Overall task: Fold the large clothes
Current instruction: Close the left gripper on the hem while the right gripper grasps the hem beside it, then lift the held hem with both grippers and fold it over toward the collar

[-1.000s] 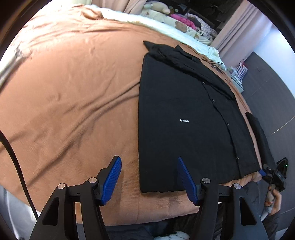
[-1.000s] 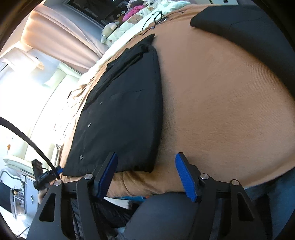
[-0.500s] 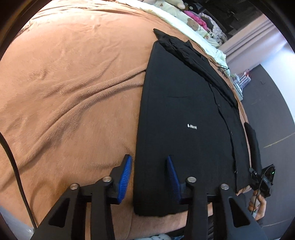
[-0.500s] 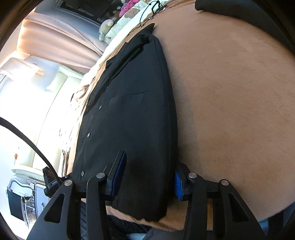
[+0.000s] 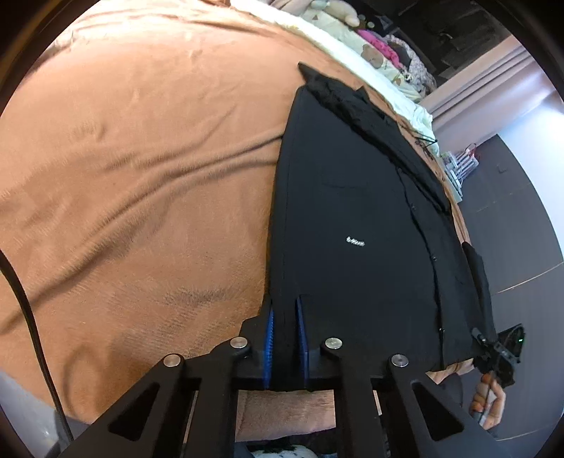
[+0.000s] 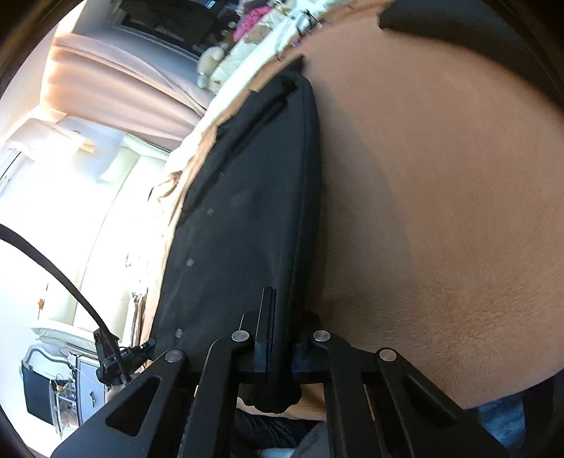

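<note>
A black button-up shirt (image 5: 356, 218) with a small white logo lies folded lengthwise on the brown bedspread (image 5: 141, 176), collar at the far end. My left gripper (image 5: 284, 317) is shut on the shirt's near left hem corner. In the right wrist view the same shirt (image 6: 246, 218) runs away from me, buttons showing along its left side. My right gripper (image 6: 285, 317) is shut on the shirt's near right hem corner, with cloth bunched between the fingers.
Pale bedding with plush toys (image 5: 370, 45) lies at the bed's far end. A second dark garment (image 6: 458, 21) lies at the far right of the bedspread. The bed's near edge is right below both grippers. The dark floor (image 5: 511, 229) lies to the right.
Both grippers moved forward onto the shirt's near hem and went from wide open to shut on its two corners.
</note>
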Demonstrator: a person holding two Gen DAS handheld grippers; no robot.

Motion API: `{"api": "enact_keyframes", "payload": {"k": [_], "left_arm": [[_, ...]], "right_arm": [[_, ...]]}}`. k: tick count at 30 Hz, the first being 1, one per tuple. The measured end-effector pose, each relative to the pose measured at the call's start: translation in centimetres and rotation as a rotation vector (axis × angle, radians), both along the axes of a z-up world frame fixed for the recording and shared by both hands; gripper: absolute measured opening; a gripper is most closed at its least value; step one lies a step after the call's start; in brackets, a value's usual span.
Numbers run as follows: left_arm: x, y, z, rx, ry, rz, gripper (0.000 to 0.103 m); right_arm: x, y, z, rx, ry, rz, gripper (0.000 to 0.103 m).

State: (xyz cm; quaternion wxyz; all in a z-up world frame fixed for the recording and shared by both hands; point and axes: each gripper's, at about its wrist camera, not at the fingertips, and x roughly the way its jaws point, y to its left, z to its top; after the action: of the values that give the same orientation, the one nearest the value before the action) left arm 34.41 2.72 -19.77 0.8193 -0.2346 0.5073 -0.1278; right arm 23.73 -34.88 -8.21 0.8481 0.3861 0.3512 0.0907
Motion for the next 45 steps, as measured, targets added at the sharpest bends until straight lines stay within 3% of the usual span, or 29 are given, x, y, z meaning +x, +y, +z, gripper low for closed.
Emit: {"api": "enact_keyframes", "payload": {"k": [6,20,33,45], "left_arm": [[-0.7,0.5,3.6,-0.003,-0.08,0.009,0.01],[-4.9,3.8,12.2,-0.078,-0.252,0.022,0.01],[-14.5,7.4,19.8,-0.135,-0.448,0.043,0.01],[-20.9,9.9,21.7,-0.162,-0.545,0.045,0.01]], "right_arm": [[-1.9,1.7,3.5,-0.044,-0.078,0.024,0.002],[-8.8,4.6,7.6,-0.072,-0.224,0.064,0.002],[-17.8,7.6,9.4,-0.13,-0.379,0.097,0.002],[-20.7,8.5,9.5,-0.187,-0.451,0.135,0.002]]}}
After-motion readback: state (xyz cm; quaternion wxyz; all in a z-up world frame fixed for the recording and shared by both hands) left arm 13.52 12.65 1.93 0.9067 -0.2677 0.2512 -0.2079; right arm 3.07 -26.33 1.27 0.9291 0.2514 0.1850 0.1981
